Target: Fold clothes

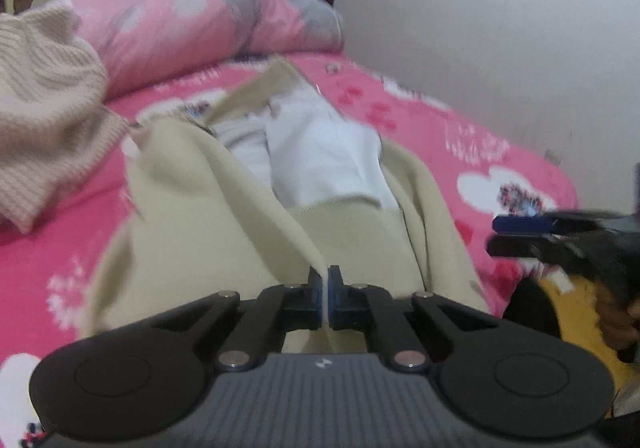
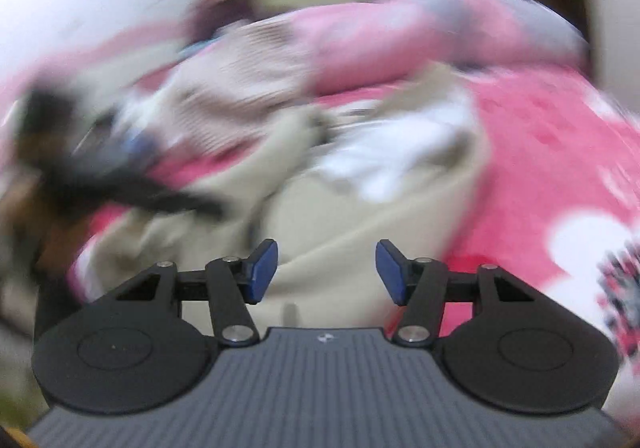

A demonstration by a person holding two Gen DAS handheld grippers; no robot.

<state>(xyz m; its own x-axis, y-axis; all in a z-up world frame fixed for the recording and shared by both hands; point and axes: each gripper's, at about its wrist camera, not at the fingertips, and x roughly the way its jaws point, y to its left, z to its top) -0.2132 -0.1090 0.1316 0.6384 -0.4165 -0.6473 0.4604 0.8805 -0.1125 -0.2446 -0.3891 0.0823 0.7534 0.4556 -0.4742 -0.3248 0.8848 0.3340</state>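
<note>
Left wrist view: beige garment (image 1: 248, 216) stretches lengthwise toward the pillow (image 1: 208, 20)

beige garment (image 1: 224, 216), pink floral bedsheet (image 1: 460, 120), cream ribbed sweater (image 1: 44, 88)

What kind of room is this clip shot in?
Most likely a bedroom: a bed with a pink patterned sheet, a rolled pink quilt against the wall, and a beige jacket lying on the bed.
</note>
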